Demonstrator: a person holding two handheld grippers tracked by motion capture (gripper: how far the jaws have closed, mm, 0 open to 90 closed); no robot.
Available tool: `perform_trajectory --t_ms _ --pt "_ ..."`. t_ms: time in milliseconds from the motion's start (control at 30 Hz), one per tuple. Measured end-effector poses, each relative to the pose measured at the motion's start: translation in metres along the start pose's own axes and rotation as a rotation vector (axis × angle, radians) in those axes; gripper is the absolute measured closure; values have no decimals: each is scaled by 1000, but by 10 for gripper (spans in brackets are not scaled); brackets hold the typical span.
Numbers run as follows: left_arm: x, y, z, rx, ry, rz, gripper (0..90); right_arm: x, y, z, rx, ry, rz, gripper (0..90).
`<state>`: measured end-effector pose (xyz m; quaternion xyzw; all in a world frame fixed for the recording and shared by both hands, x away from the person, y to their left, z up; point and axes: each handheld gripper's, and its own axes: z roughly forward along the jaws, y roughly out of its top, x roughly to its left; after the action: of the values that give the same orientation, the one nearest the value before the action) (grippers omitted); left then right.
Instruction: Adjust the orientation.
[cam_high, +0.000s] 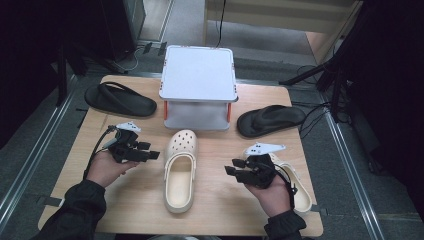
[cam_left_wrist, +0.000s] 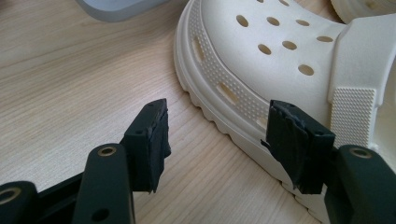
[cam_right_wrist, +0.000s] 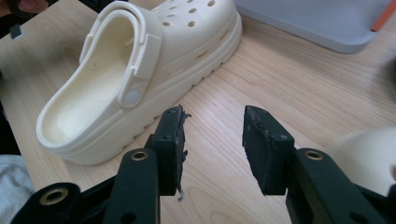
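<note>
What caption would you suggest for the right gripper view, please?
Open right gripper above the wooden table, empty, beside the cream clog.

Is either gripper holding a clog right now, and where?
Nothing is held: left gripper and right gripper both stand open beside the middle cream clog.

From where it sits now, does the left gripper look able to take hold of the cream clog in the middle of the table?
Probably yes: the left gripper is open beside the cream clog, with bare table between them.
</note>
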<state>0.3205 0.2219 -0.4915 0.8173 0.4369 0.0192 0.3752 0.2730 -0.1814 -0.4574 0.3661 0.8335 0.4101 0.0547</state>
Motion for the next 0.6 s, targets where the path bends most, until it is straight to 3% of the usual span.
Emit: perform_trajectory --t_ms 300,467,600 --pt "0 5 3 12 -14 11 400 -14 -17 -26 8 -76 34 610" --pt "-2 7 5 13 -17 41 405 -20 -26 -42 -1 -109 64 623" --pt "-2 7 4 7 -17 33 409 -26 -34 -54 -7 -130 84 625"
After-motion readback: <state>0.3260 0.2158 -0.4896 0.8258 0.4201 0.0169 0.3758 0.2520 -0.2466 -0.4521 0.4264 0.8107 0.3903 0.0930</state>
